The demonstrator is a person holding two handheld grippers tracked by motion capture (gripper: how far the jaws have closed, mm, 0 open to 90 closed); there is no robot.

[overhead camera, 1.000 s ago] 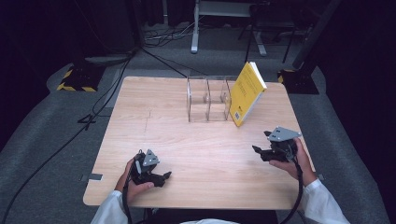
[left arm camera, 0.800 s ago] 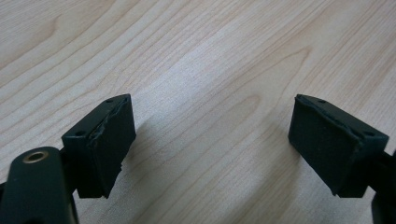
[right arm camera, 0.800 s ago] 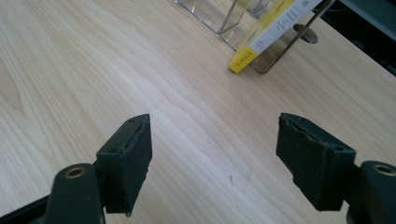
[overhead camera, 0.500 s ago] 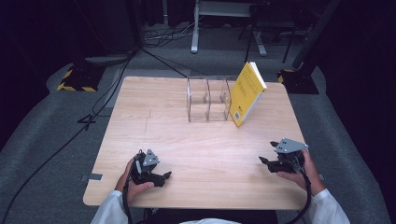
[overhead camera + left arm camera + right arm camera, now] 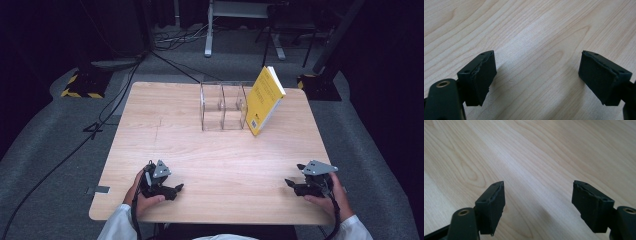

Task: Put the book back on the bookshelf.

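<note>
A yellow book leans tilted against the right end of a clear plastic divider rack at the far middle of the wooden table. My left gripper rests near the front left edge in a person's hand, jaws open over bare wood. At the front right, my right gripper sits low over the table in the other hand. Its jaws stand open with only wood between them. Both grippers are far from the book and rack.
Cables run over the grey floor to the left of the table. A yellow-and-black striped base stands at the back left. Metal stand legs and a dark base are behind the table.
My right gripper has moved down and toward the table's front edge, settling low at the front right. The left gripper, book and rack have stayed where they were.
</note>
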